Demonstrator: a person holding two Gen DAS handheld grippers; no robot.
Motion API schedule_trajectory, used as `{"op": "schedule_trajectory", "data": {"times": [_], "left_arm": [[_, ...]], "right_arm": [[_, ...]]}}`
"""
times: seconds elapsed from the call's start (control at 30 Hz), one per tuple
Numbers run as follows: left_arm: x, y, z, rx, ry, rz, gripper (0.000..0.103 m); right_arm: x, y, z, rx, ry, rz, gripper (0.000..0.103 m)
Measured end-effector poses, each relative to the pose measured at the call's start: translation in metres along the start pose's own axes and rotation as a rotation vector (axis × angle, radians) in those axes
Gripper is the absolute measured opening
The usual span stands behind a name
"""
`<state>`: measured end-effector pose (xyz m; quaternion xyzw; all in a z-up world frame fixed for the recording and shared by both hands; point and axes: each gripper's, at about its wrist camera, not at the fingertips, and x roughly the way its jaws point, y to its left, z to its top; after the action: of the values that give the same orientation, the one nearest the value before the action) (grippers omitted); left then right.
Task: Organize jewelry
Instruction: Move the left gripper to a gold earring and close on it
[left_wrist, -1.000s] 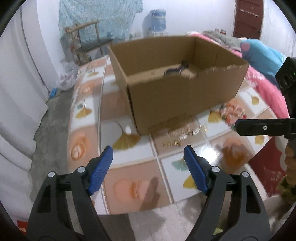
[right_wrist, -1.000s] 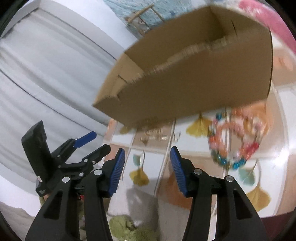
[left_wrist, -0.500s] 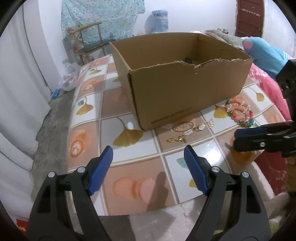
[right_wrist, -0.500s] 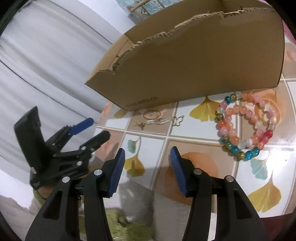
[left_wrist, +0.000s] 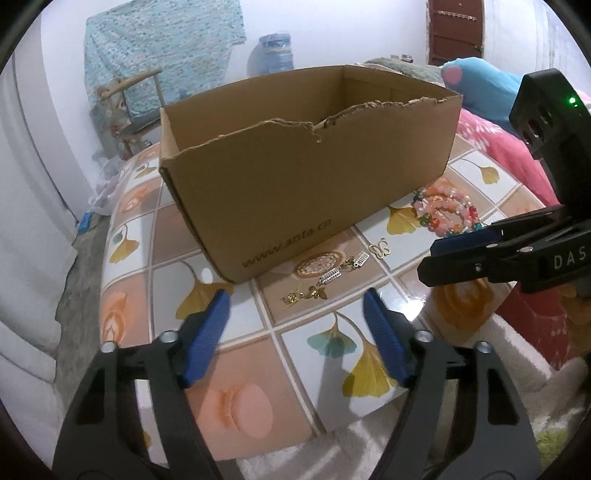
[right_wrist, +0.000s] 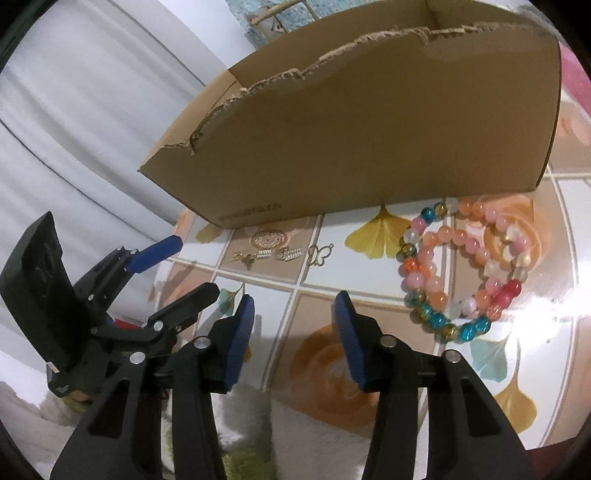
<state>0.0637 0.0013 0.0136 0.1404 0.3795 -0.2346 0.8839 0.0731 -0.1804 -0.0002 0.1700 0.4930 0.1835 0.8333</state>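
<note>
An open cardboard box (left_wrist: 306, 162) with a torn front rim stands on a table (left_wrist: 236, 391) covered in a glossy cloth patterned with ginkgo leaves and roses. The jewelry lies on the cloth in front of the box, outside it.

From the left wrist camera, the left gripper (left_wrist: 295, 332) hovers over the near edge of the table, its blue-padded jaws spread wide with nothing between them. Just ahead of it sits a row of small gold and silver charms (left_wrist: 325, 280), close to the box's front wall. A round gold pendant (left_wrist: 320, 263) lies nearest the box, and a butterfly-shaped clasp (left_wrist: 380, 249) lies to the right. Farther right, beaded bracelets (left_wrist: 445, 216) lie partly hidden behind the right gripper (left_wrist: 439, 254), which enters from the right edge. This view looks slightly down into the box, but its floor is hidden. Only this view shows the room beyond: a wooden chair (left_wrist: 129, 107), a blue water jug (left_wrist: 271, 55) and pink bedding (left_wrist: 495, 140).

From the right wrist camera, the right gripper's jaws are also released and empty, above the cloth. Here the bracelets are seen whole: several loops of pink, orange, teal and clear beads, lying beside the box's right corner. The charms appear smaller, to the left of the bracelets. The left gripper shows at the far left, jaws apart. White curtains (right_wrist: 74, 129) fill the background.
</note>
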Motion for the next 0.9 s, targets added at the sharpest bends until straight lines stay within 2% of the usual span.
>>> {"op": "schedule_trajectory", "data": {"times": [0.07,0.13,0.33,0.43,0.67,0.9], "left_arm": [[0.004,0.003,0.001,-0.010,0.007,-0.010,0.059],[0.008,0.008,0.002,-0.026,0.013,-0.022,0.048],[0.014,0.011,0.004,-0.015,0.024,-0.045,0.030],[0.017,0.010,0.005,-0.006,0.029,-0.046,0.027],[0.015,0.008,0.003,-0.006,0.022,-0.045,0.027],[0.010,0.000,-0.002,0.006,0.013,-0.102,0.027]], "right_arm": [[0.001,0.001,0.001,-0.011,-0.006,-0.008,0.041],[0.003,0.001,0.002,-0.016,-0.012,-0.019,0.041],[0.013,0.003,0.003,-0.021,-0.023,-0.037,0.036],[0.010,0.000,0.003,-0.030,-0.031,-0.051,0.034],[0.006,0.000,0.005,-0.070,-0.042,-0.095,0.033],[0.012,0.006,0.008,-0.098,-0.026,-0.109,0.033]]}}
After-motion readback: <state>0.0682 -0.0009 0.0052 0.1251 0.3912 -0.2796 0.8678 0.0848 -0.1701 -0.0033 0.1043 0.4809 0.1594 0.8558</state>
